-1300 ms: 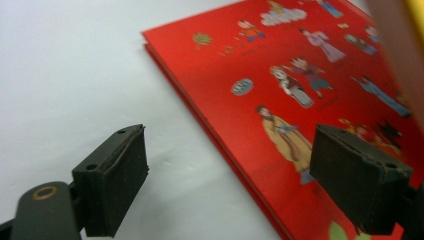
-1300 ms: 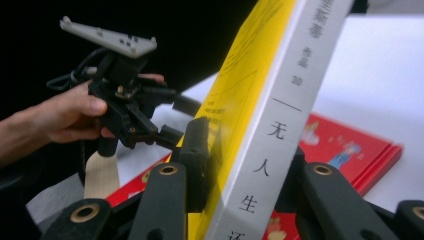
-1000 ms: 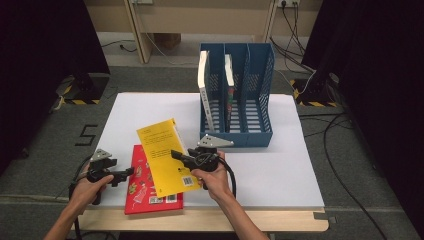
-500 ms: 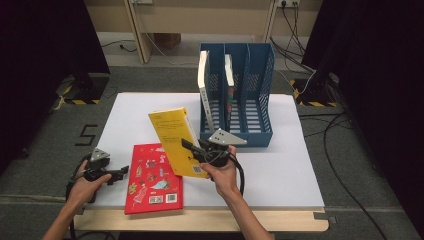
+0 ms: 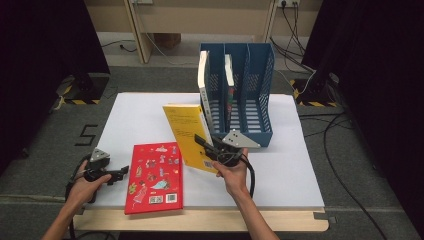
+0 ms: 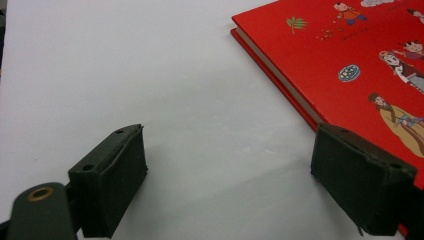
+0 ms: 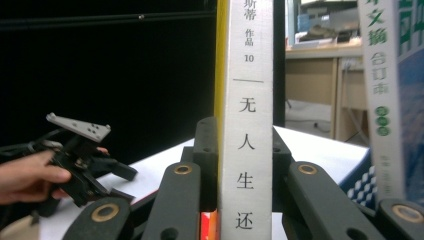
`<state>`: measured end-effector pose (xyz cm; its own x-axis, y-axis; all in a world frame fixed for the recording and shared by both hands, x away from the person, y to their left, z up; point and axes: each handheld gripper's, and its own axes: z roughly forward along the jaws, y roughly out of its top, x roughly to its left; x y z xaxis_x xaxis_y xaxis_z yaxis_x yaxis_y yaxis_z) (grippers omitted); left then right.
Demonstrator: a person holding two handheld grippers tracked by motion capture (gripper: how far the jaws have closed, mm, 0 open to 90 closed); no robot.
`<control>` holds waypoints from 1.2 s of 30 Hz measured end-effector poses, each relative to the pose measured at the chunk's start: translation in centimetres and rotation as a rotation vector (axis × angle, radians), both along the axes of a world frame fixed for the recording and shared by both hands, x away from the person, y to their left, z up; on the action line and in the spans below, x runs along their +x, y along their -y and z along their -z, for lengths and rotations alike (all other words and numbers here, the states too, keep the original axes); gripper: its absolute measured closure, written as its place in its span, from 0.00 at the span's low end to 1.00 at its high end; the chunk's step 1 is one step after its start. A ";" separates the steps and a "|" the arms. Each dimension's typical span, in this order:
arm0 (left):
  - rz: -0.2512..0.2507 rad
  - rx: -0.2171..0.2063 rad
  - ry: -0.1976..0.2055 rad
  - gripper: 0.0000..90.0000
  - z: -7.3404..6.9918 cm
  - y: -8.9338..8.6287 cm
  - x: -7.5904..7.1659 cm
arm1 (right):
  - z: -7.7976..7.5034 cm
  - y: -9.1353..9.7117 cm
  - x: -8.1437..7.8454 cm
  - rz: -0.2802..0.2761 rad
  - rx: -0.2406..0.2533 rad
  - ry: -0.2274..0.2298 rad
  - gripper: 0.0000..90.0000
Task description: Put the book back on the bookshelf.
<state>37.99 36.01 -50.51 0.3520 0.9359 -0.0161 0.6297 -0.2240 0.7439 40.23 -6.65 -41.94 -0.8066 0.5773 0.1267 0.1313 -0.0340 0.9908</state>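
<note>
while right tool (image 5: 206, 145) clamps yellow book (image 5: 189, 134), title cut off, left tool (image 5: 119, 173) gapes empty

Bare white worktop (image 5: 135, 112) left open at the far left, blue file rack (image 5: 260, 90) blocking the far middle, its right compartment unoccupied, red book (image 5: 155, 177) lying near-left.

Four books (image 5: 187, 135), one blue rack (image 5: 260, 75)

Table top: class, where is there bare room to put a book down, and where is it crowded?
Bare: the white table behind the red book, and the strip right of the blue rack. Crowded: between the red book and rack, where the right gripper holds the yellow book.
</note>
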 end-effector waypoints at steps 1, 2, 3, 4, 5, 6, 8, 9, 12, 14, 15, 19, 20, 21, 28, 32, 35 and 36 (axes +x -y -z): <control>0.000 0.000 0.000 0.15 0.0 0.0 0.0 | 0.2 0.2 0.0 0.003 -0.007 0.007 0.85; -0.001 -0.001 0.001 0.15 0.0 0.0 0.0 | 0.4 0.3 -0.1 0.004 -0.006 0.003 0.84; -0.001 -0.002 0.002 0.15 0.0 0.0 0.0 | 0.6 0.4 -0.2 0.004 -0.004 -0.006 0.84; -0.001 -0.002 0.002 0.15 0.0 0.0 0.0 | 0.9 0.5 -0.3 0.003 -0.009 -0.019 0.84; -0.001 -0.002 0.002 0.15 0.0 0.0 0.0 | 1.1 0.6 -0.3 0.000 -0.023 -0.020 0.85; -0.001 -0.001 0.002 0.15 0.0 0.0 0.0 | 1.3 0.8 -0.4 0.000 -0.010 -0.012 0.85; -0.001 -0.001 0.004 0.15 0.0 0.0 0.0 | 1.3 1.0 -0.6 -0.002 -0.013 -0.020 0.84; -0.002 -0.002 0.003 0.15 0.0 0.0 0.0 | 1.3 1.1 -0.7 -0.003 -0.019 -0.020 0.84; -0.002 -0.001 0.004 0.15 0.0 0.0 0.0 | 1.4 1.6 -1.0 -0.009 -0.020 -0.022 0.84; -0.001 -0.001 0.004 0.15 0.0 0.0 0.0 | 1.5 1.9 -1.2 -0.003 -0.020 -0.026 0.84; -0.002 -0.001 0.004 0.15 0.0 0.0 0.0 | 1.5 2.0 -1.2 -0.004 -0.023 -0.025 0.84; -0.001 0.000 0.004 0.15 0.0 0.0 0.0 | 1.6 2.4 -1.6 -0.003 -0.023 -0.027 0.84; -0.002 -0.001 0.004 0.15 0.0 0.0 0.0 | 1.6 2.5 -1.6 -0.004 -0.025 -0.022 0.84; -0.001 -0.001 0.004 0.15 0.0 0.0 0.0 | 1.6 2.5 -1.8 -0.011 -0.032 -0.021 0.84; -0.001 0.000 0.004 0.15 0.0 0.0 0.0 | 1.6 2.5 -2.7 -0.023 -0.049 -0.012 0.84; -0.002 -0.001 0.004 0.15 0.0 0.0 0.0 | 1.8 2.9 -3.1 -0.022 -0.051 -0.013 0.84; -0.002 -0.001 0.004 0.15 0.0 0.0 0.0 | 1.9 3.1 -3.4 -0.017 -0.049 -0.025 0.84; -0.001 -0.001 0.004 0.15 0.0 0.0 0.0 | 1.9 3.2 -3.4 -0.012 -0.049 -0.028 0.84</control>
<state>37.94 35.99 -50.55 0.3507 0.9364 -0.0156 0.6267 -0.2223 0.7469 36.79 -9.84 -43.88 -0.8103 0.5733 0.1215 0.1595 0.0163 0.9871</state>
